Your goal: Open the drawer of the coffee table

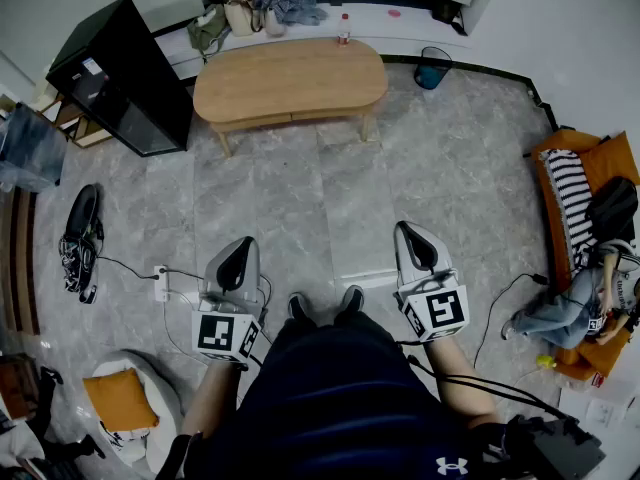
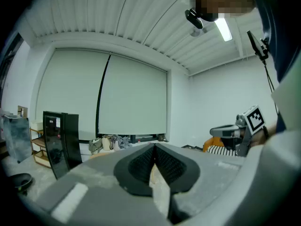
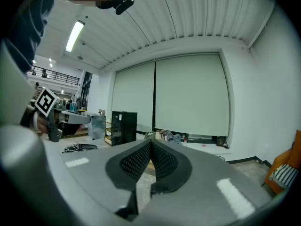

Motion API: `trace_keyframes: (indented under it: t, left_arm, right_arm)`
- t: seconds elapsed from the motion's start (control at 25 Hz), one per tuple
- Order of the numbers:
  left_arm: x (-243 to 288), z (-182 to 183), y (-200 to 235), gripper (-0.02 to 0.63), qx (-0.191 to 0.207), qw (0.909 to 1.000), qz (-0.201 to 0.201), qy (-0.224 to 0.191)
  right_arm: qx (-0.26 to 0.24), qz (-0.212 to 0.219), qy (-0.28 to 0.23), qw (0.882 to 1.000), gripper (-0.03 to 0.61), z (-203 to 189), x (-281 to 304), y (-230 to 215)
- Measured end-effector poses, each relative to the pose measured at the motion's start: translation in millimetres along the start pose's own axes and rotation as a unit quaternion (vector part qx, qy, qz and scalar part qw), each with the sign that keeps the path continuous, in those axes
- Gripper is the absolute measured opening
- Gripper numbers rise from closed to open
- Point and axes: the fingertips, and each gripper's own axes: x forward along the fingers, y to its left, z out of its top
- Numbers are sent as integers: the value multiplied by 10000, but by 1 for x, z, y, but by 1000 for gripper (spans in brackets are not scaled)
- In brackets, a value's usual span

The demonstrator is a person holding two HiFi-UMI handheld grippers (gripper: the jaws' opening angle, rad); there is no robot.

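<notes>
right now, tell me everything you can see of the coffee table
The coffee table is low and of light wood, with a rounded oblong top, a shallow apron beneath showing no drawer pulled out, and short legs on the grey tiled floor. A small red item appears to sit at its far edge. Nothing else touches it.

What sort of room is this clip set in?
Probably a living room, perhaps a staged one: a wooden coffee table, an orange sofa and a black cabinet stand on a tiled floor.
</notes>
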Motion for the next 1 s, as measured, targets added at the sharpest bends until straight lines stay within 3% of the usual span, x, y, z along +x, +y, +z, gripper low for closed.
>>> trace_keyframes:
  t: [0.32, 0.6, 0.84, 1.0]
  left_arm:
    - [20, -6, -5, 0, -141, 9999, 21, 87]
    - [52, -3, -22, 0, -375, 9993, -35, 31]
    - [89, -9, -48, 2, -660, 9977, -149, 10]
    - [108, -24, -43, 42, -799, 9963, -115, 289]
  right_arm:
    - [4, -11, -12, 10000, 0, -3, 3, -26]
    - [355, -142, -38, 9993, 2, -12, -3, -69]
    - [58, -113, 141, 9998, 2, -34, -2, -127]
    - [-50, -27, 351, 9994, 2, -52, 11, -152]
